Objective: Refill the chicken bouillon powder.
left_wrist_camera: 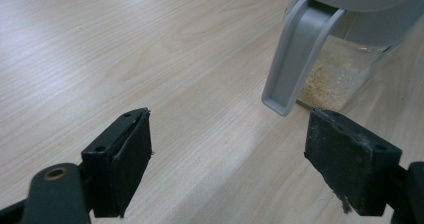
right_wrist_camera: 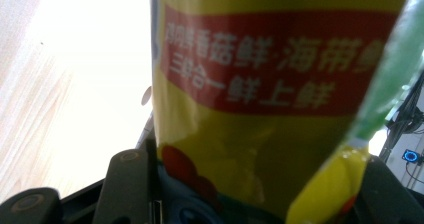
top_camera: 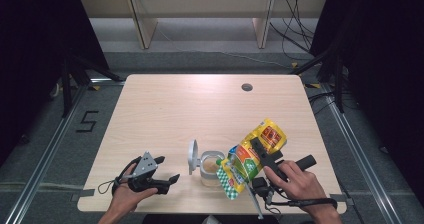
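A yellow seasoning pouch (top_camera: 250,159) with a red label and a green-checked end is tilted, low end over a small clear jar (top_camera: 211,170). My right gripper (top_camera: 260,150) is shut on the pouch; in the right gripper view the pouch (right_wrist_camera: 260,84) sits between the two black jaws of the right gripper (right_wrist_camera: 250,189). The jar's grey lid (top_camera: 192,156) stands flipped open on its left. Pale granules lie in the jar (left_wrist_camera: 332,81), beside its lid flap (left_wrist_camera: 300,54). My left gripper (top_camera: 168,168) rests on the table left of the jar, open and holding nothing (left_wrist_camera: 230,159).
The light wooden table (top_camera: 200,109) has a round cable hole (top_camera: 247,87) at the back right. Black stands and cables flank the table on the floor. A shelf unit (top_camera: 200,14) stands behind it.
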